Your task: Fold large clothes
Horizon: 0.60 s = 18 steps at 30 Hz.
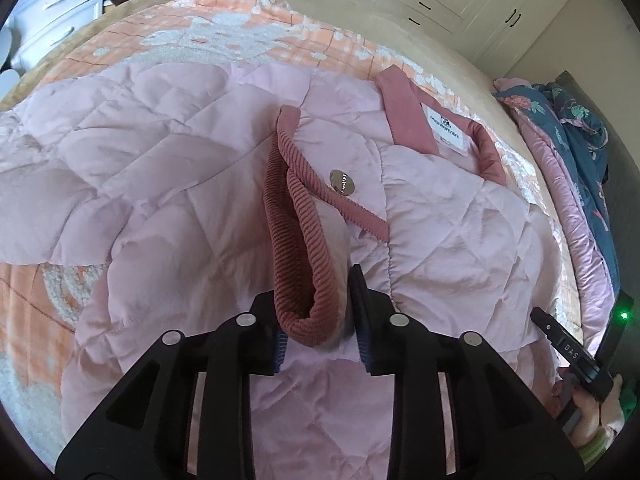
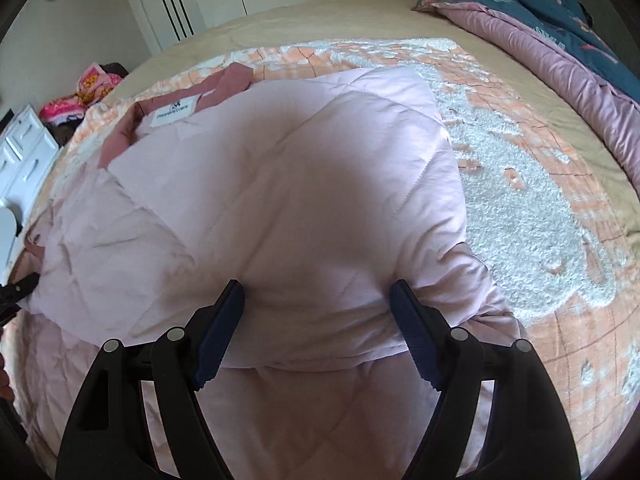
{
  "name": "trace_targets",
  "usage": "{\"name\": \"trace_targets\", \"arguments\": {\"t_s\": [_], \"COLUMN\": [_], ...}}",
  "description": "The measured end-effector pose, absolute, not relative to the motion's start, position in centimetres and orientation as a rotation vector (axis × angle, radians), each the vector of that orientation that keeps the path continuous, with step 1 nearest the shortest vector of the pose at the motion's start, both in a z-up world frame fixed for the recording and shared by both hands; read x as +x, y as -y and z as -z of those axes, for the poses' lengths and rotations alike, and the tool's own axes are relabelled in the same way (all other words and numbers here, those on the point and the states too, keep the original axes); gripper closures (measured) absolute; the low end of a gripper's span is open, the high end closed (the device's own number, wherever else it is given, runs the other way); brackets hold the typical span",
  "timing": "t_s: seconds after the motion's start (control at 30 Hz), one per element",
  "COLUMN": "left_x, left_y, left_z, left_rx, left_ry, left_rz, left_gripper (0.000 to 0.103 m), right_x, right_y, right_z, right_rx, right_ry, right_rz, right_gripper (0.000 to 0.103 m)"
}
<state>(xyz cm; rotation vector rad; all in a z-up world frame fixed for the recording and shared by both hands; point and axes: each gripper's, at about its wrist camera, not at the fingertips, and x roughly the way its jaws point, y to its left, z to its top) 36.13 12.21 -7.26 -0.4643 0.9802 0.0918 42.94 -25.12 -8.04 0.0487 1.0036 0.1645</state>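
Pink quilted jacket point(image 1: 192, 184): it lies spread on the bed, over the peach-and-white blanket point(image 1: 248, 36), and fills the ground under both of your grippers.
Left gripper point(image 1: 320, 332): your fingers point(image 1: 362, 320) stand a little apart around the ribbed rose cuff point(image 1: 298, 264); the cuff's folded end sits between the pads, and whether they press on it I cannot tell.
Cuff and sleeve: the ribbed band runs up and away from your fingers as a long loop, lying on top of the jacket body, with a round metal snap point(image 1: 342, 182) just beside it.
Collar: a rose collar point(image 1: 404, 112) with a white label point(image 1: 448, 128) lies beyond the cuff, toward the far edge of the blanket.
Right gripper point(image 2: 318, 334): your fingers point(image 2: 416, 340) stand wide, one on each side of a puffed fold of the jacket point(image 2: 304, 168); the fabric bulges between them, and the right-hand pad touches the fold's edge.
Left wrist view only: the cuff, the snap, and your right gripper with a green light point(image 1: 622, 314) at the far right edge.
Right wrist view only: the folded-over panel with its smooth, lightly creased top, the bare blanket at its right, and the rolled blue floral duvet point(image 2: 540, 4) at the top right.
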Motion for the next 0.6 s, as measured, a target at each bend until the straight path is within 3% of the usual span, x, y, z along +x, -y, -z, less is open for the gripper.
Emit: {"name": "trace_targets", "arguments": {"t_s": [0.03,0.23,0.37,0.53,0.6], "left_x": [36.0,34.6,33.2,31.2,30.3], "left_y": [-12.2,-12.6,-13.2,-14.6,-15.4], "left_z": [7.1,5.5,4.6,3.5,3.3], "left_rx": [-0.466,-0.423,-0.424,-0.454,-0.475], "left_ry": [-0.983,-0.975,-0.970,-0.953,-0.947], "left_rz": [-0.094,-0.108,-0.121,-0.145,-0.171], "left_gripper": [0.080,0.053,0.037,0.009,0.009], "right_x": [42.8,39.3,36.9,34.8,34.2], "right_y": [24.9,24.1,22.7,20.9,20.1], "right_z": [7.6,4.2,2.2,0.0,-0.8], "right_rx": [0.047,0.099,0.118,0.138,0.136], "right_ry": [-1.010,-0.938,-0.896,-0.854,-0.839], "right_rz": [-0.154,-0.232,-0.280,-0.330,-0.345], "right_gripper": [0.029,0.025,0.012,0.007,0.005]}}
